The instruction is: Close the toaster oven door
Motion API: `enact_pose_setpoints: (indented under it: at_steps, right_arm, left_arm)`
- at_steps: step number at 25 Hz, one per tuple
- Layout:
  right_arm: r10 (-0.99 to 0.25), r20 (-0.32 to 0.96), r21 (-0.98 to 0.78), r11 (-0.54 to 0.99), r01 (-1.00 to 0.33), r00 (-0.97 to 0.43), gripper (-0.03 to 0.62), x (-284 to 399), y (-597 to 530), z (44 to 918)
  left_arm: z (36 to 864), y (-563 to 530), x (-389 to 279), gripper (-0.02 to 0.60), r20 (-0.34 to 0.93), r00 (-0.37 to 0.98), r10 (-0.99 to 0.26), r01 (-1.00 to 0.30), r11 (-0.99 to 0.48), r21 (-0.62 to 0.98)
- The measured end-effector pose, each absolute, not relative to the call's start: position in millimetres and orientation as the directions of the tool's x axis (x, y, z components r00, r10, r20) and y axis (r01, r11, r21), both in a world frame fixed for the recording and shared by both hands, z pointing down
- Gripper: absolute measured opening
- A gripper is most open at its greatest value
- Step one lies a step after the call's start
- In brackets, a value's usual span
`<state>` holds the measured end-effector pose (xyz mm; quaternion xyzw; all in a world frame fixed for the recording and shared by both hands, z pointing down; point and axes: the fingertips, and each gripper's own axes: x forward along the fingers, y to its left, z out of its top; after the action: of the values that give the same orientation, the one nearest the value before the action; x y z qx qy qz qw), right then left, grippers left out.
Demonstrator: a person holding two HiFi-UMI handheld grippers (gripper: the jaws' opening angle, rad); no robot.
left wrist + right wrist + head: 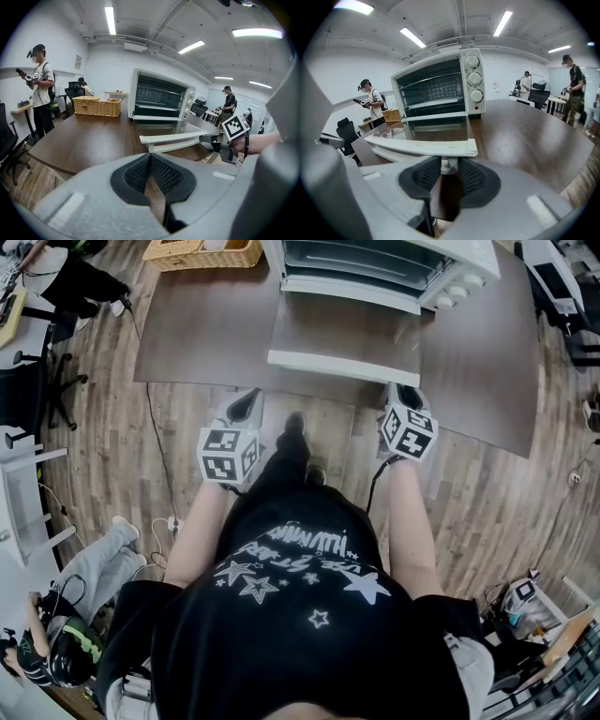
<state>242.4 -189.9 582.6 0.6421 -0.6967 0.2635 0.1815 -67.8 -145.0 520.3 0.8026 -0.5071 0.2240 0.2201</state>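
Both bare forearms reach forward from a person in a black star-printed T-shirt (300, 587), each gripper pointing at the far side. The left gripper (246, 401) hovers at the near edge of the dark brown wooden table (206, 334), near the left end of the door but apart from it. Its own view shows its pads (136, 173) meeting at the tips with nothing between them. The right gripper (403, 392) is at the right end of the white bar handle (342, 367). Its own view has the handle (422, 146) lying across just above the jaws, which are clamped on the handle's short white post.

The white boxy toaster oven (384, 273) stands at the far middle of the table. Its glass door (342, 334) is dropped flat towards the person.

Only the gripper views look into the oven, where metal rack bars (436, 104) cross the cavity beside three round knobs (474, 78) on the right. They also show other people standing (40, 89) around the room. The left gripper view catches the right gripper (208, 138) at the handle's end.

A woven straw rectangular basket (202, 253) sits at the far left of the table. What it holds cannot be made out.
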Motion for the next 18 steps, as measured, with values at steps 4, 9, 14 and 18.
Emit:
enact_pose_setpoints:
  at_steps: [4, 9, 14, 18]
  right_arm:
    - [-0.792, 0.604, -0.123, 0.018, -0.992, -0.089, 0.118, 242, -190, 583]
    - [-0.803, 0.593, -0.136, -0.025, -0.99, -0.061, 0.101, 245, -192, 575]
    - [-0.813, 0.58, -0.148, -0.054, -0.987, -0.043, 0.086, 246, -193, 560]
    - [-0.822, 0.568, -0.153, -0.067, -0.986, -0.033, 0.083, 246, -195, 549]
  left_arm:
    - [521, -146, -72, 0.011, 0.581, 0.383, -0.718, -0.914, -0.385, 0.127]
    - [520, -154, -77, 0.011, 0.574, 0.383, -0.724, -0.915, -0.381, 0.13]
    - [514, -163, -78, 0.011, 0.56, 0.392, -0.73, -0.912, -0.39, 0.129]
    - [509, -170, -77, 0.011, 0.545, 0.402, -0.736, -0.908, -0.399, 0.131]
